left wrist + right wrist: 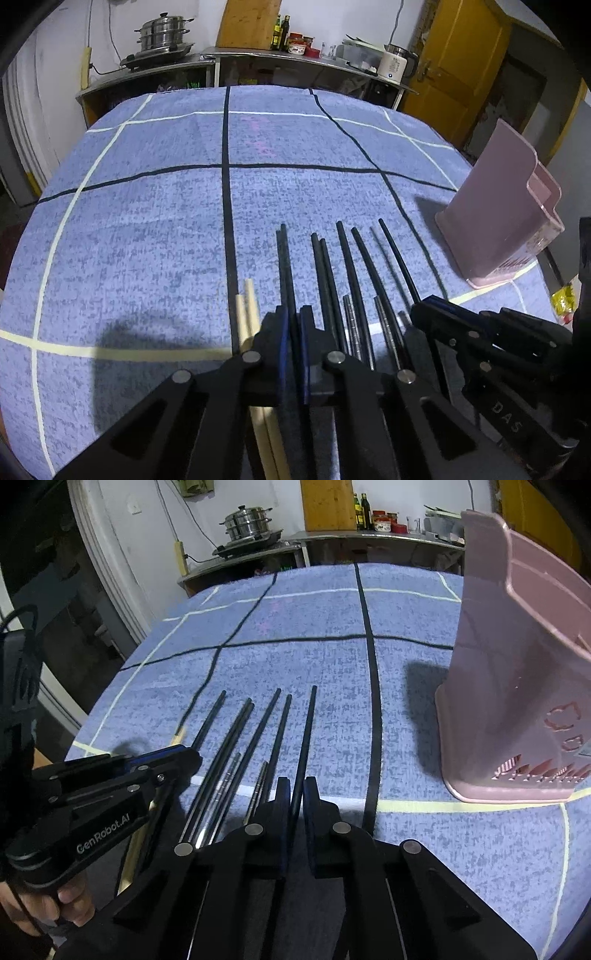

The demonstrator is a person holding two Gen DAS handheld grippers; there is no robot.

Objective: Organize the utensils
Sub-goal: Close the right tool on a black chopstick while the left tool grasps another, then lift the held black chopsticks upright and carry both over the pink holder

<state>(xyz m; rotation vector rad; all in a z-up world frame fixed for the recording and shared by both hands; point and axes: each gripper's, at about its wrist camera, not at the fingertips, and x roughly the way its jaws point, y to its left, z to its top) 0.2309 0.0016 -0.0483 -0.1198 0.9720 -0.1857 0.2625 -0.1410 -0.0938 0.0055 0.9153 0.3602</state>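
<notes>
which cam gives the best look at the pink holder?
Right wrist: the pink holder fills the right side, close, with its slotted base and front markings visible. Left wrist shows it smaller at the right edge, though its open top shows there.

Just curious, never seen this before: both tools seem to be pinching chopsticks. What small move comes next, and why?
Probably lift. The left tool is closed on a black chopstick pair, the right tool on a single chopstick, all low over the tablecloth. The pink holder stands to the right.
</notes>
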